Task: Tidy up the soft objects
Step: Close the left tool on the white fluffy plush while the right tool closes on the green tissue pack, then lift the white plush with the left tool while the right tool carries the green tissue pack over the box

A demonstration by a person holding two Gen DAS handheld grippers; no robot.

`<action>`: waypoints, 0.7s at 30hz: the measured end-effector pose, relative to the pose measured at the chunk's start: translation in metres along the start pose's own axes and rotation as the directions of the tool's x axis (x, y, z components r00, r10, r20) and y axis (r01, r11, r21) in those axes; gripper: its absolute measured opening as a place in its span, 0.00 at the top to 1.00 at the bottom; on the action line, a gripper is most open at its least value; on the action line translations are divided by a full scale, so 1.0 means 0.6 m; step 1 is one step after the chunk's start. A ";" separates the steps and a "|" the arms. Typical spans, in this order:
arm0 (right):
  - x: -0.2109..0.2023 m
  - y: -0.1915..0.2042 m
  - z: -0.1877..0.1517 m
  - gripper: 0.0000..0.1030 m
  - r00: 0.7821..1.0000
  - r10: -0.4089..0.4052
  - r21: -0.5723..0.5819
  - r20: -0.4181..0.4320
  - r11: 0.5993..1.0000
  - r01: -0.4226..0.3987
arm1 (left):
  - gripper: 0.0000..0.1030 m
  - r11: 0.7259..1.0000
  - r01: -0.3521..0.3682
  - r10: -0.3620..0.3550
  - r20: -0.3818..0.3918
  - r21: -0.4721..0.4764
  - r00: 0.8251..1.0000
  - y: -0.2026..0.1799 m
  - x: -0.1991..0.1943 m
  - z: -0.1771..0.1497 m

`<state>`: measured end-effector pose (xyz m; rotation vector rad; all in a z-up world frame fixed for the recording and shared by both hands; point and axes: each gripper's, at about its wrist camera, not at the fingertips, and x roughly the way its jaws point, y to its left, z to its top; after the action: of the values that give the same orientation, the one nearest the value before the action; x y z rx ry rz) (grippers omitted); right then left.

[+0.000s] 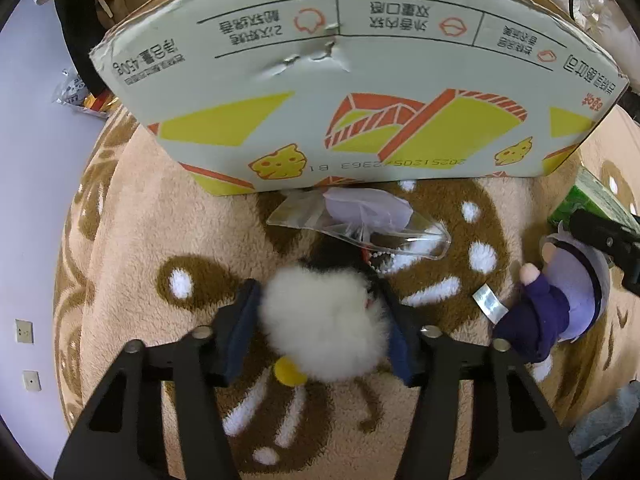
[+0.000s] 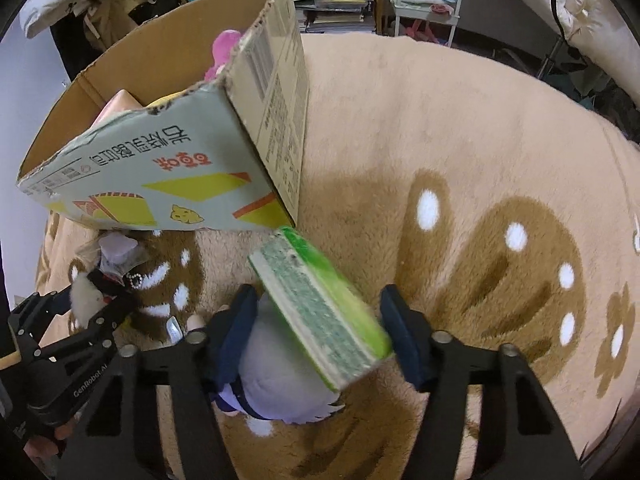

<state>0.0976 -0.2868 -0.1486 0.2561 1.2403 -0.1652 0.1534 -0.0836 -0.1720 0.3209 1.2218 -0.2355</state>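
Observation:
A white fluffy plush (image 1: 324,320) with a yellow bit and a black part lies on the rug, and my left gripper (image 1: 320,324) is shut on it, both blue pads pressed into its fur. The left gripper also shows in the right wrist view (image 2: 92,308). A purple doll (image 2: 280,380) in dark blue clothes lies between the fingers of my right gripper (image 2: 320,328), with a green tissue pack (image 2: 320,300) tilted on top of it. The left pad presses the doll, the right pad meets the pack's end. In the left wrist view, the doll (image 1: 560,304) lies to the right.
An open cardboard box (image 1: 360,80) stands just beyond on the beige and brown rug (image 2: 440,120), with a pink plush (image 2: 226,46) inside. A clear plastic bag (image 1: 360,216) lies at the box's foot. Shelves and bedding crowd the far side.

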 end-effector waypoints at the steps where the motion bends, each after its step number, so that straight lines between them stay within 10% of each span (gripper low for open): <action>1: -0.001 -0.001 -0.001 0.44 1.000 0.004 0.000 0.001 1.000 -0.004 | 0.57 1.000 0.001 -0.001 0.004 0.003 1.000 0.002 -0.001 0.000; 21: -0.057 0.034 -0.017 0.58 0.994 -0.005 -0.088 0.111 0.996 0.014 | 0.71 0.998 0.040 -0.037 0.051 -0.046 0.998 0.030 -0.047 -0.016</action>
<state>0.0827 -0.2646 -0.1172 0.1618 1.1354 -0.1304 0.1420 -0.0633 -0.1459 0.2491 1.1834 -0.2461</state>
